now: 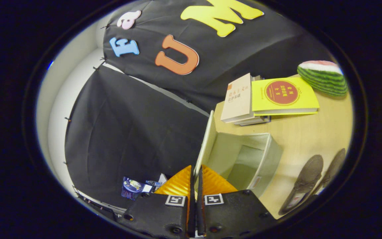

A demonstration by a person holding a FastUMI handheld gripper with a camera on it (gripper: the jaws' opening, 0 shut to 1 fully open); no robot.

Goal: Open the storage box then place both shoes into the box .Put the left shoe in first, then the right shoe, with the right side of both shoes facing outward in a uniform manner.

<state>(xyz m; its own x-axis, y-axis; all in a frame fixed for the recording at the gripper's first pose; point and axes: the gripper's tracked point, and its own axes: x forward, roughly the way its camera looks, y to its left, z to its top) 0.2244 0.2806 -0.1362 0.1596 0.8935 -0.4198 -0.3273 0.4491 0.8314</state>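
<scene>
Pinching the raised lid (205, 142), claw (196, 181) beside box (267, 156)

Both shoes (305, 184) are cut off; the lid's (205, 146) lower edge hides between the jaws.

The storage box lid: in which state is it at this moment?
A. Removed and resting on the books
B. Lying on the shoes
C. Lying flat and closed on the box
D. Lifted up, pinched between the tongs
D: the lid stands raised beside the open storage box, its lower edge pinched between the closed tongs.
</scene>
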